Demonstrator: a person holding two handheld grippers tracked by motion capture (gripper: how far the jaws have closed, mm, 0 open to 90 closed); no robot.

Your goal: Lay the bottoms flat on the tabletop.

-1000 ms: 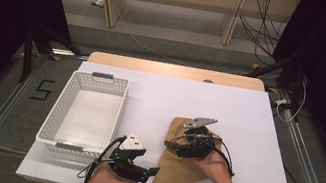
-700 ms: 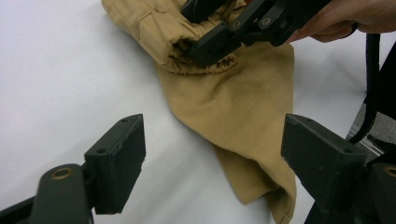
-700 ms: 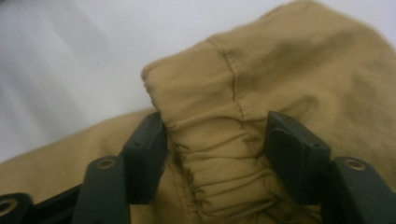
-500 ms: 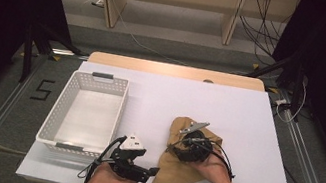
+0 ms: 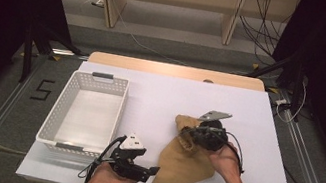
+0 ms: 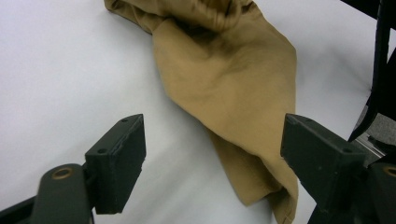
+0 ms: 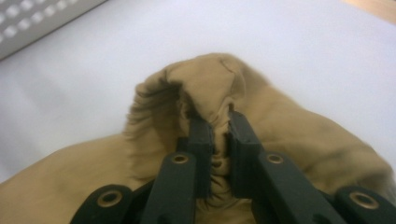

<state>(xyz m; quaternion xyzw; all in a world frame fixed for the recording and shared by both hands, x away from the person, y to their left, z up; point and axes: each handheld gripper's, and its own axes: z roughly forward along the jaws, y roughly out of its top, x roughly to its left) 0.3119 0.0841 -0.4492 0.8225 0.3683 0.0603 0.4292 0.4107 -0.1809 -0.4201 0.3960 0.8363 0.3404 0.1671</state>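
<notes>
One pinched fold of the tan cloth point(image 7: 210, 93) sits between the right gripper point(image 5: 192, 134)'s just-closed jaws; it could slip free if lifted toward the white basket point(image 5: 112, 108). Beside the cloth's near corner, the left gripper point(image 6: 212, 154) gapes empty.

A white table top point(image 5: 229, 108) carries everything, with a strip of bare wood showing along its far edge. On its left part stands a white perforated basket point(image 5: 84, 110) with grey handles at both short ends. To the right of the basket, towards the near edge, a tan cloth point(image 5: 183, 163) lies crumpled on the white surface, its far end bunched and raised.
</notes>
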